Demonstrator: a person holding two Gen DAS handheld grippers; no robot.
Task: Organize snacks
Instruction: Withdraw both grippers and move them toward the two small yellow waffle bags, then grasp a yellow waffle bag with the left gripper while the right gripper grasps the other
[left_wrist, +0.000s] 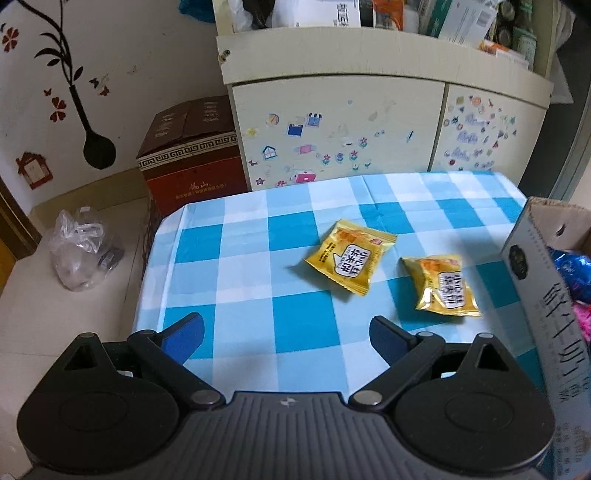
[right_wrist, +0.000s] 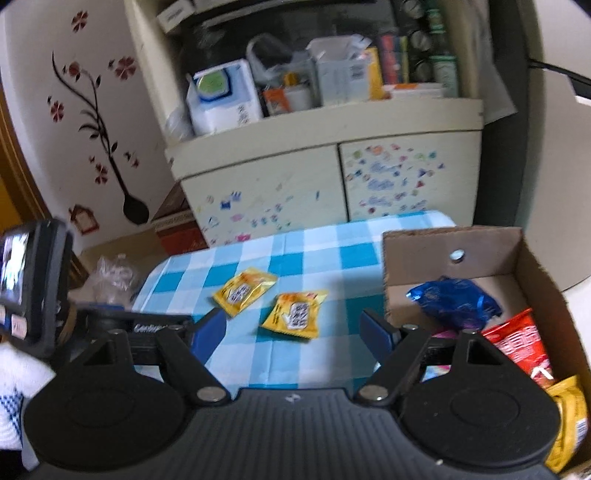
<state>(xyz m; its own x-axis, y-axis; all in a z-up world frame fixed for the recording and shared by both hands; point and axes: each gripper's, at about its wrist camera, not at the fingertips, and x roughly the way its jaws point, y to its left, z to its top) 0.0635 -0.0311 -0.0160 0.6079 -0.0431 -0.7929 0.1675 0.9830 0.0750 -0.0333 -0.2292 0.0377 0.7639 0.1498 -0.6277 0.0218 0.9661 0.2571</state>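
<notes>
Blue-and-white checked tablecloth (left_wrist: 243, 258) is carrying two yellow snack packets (left_wrist: 350, 257) (left_wrist: 441, 286) printed with Chinese characters, lying near each other beside a cardboard box (right_wrist: 517, 254) holding more snacks. Left gripper (left_wrist: 286, 332) and right gripper (right_wrist: 293, 330) are hovering above the cloth, angled downward, jaws spread and gripping nothing.

**A cluttered corner behind the checked table**

A cream wall (left_wrist: 122, 55) carries a dark vine decal (left_wrist: 74, 85) with red flowers. Against it stands a pale cabinet (left_wrist: 340, 122), its doors dotted with small coloured stickers and its open shelf (right_wrist: 317, 85) crowded with boxes and bottles. A red-brown carton (left_wrist: 192, 162) sits beside it on the floor. The table wears a blue-and-white checked cloth (left_wrist: 236, 236).
</notes>
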